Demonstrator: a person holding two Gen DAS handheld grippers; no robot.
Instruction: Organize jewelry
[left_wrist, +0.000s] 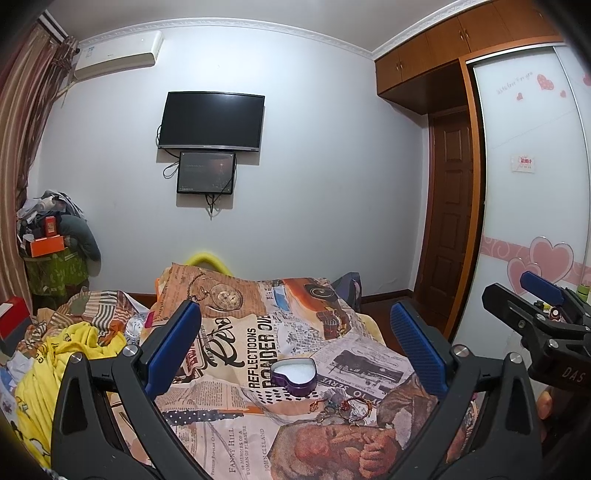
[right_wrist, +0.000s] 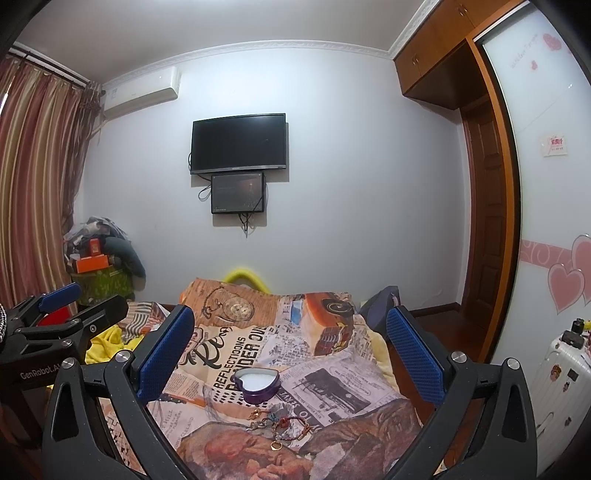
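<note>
1. left claw (left_wrist: 295, 343) spread wide, nothing between its blue ribbed pads, hanging above the bed; its black arms cut off by the bottom edge of the left wrist view.
2. right claw (right_wrist: 291, 347) likewise wide apart and holding nothing; in the left wrist view seen only partly at the right edge (left_wrist: 543, 295), its far side lost in the dark rim.
3. purple heart-shaped tin with white lining (left_wrist: 294, 374), lid off, resting on the newspaper-print bedspread (left_wrist: 236, 354), between the fingers of each claw in its own view; also (right_wrist: 257, 384).
4. small tangle of jewelry, red cord bracelets, thin chains and a gold ring (right_wrist: 280, 424), lying on the bedspread just in front of the tin, apart from it; single pieces hard to tell from one another, and in the left wrist view (left_wrist: 341, 408) blending into the busy print.
5. crumpled yellow cloth (left_wrist: 66, 350) left of the bedspread, partly hidden behind the left claw's arm.
6. black wall-mounted television (left_wrist: 211, 121) with a smaller dark screen (left_wrist: 206, 172) beneath, picture on it too dim to read.
7. white suitcase with stickers (right_wrist: 561, 365) at the right edge of the right wrist view, cut off by the lens rim.
</note>
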